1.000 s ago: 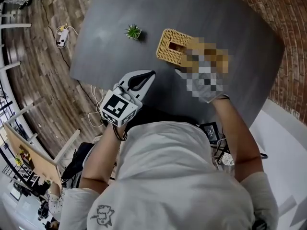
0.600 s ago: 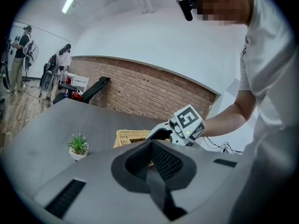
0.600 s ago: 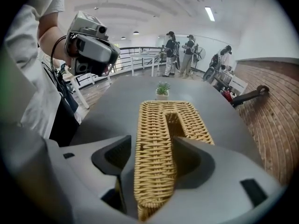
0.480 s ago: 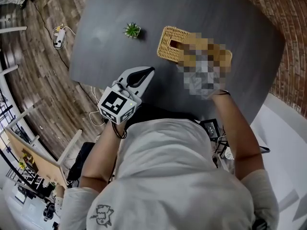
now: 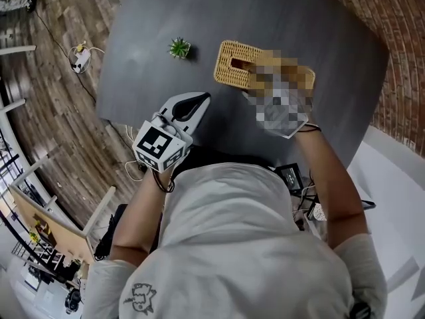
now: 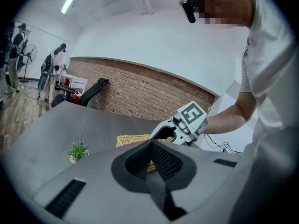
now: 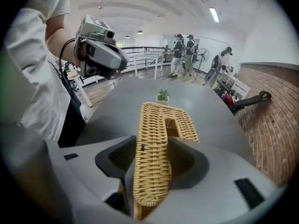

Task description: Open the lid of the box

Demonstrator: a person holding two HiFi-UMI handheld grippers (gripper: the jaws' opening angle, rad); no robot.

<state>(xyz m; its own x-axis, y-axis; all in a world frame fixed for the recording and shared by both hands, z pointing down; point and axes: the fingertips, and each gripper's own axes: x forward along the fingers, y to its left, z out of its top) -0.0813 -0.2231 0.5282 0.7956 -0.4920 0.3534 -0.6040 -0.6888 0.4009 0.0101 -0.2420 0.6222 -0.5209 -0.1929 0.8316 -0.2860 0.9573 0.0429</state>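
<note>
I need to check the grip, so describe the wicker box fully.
The box is tan woven wicker, oblong, with a slot in its top. It lies flat on the dark table, beside a small plant. The right gripper has just been closing its jaws on the near end, which sits between them.

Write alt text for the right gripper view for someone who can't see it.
The right gripper has just been closing its jaws on the near end of a wicker box, which fills the gap between them. The box lies on a dark table, with a potted plant beyond it and the left gripper raised at upper left.
</note>
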